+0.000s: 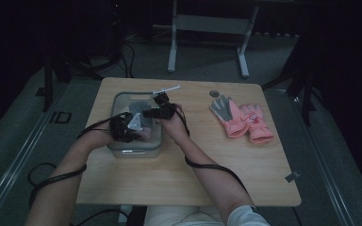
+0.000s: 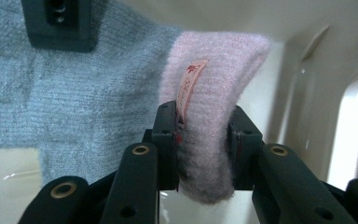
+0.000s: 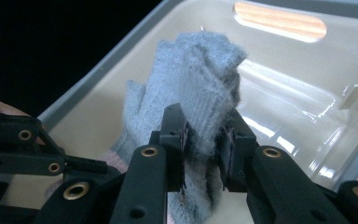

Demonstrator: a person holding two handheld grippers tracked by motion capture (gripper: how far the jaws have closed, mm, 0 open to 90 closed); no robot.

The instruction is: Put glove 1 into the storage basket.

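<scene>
A clear plastic bin (image 1: pixel 122 151) sits on the left half of the wooden table (image 1: pixel 245 174), and both grippers hang over it. My left gripper (image 1: pixel 133 126) is shut on the pink knitted cuff (image 2: pixel 214 70) of a garment whose grey knit body (image 2: pixel 74 102) spreads to the left. The cuff is pinched between the left gripper's (image 2: pixel 204 128) pads, and a small label shows on it. My right gripper (image 1: pixel 159 107) is shut on a bunched fold of grey knit (image 3: pixel 196 65) above the bin floor (image 3: pixel 284 79). The right gripper's (image 3: pixel 205 126) pads squeeze the fold.
A pair of pink gloves (image 1: pixel 242 120) lies on the table's right half, one palm-up with a grey palm. A small round mark (image 1: pixel 215 93) and a white strip (image 1: pixel 166 89) sit near the far edge. A metal stand (image 1: pixel 207 28) stands beyond the table.
</scene>
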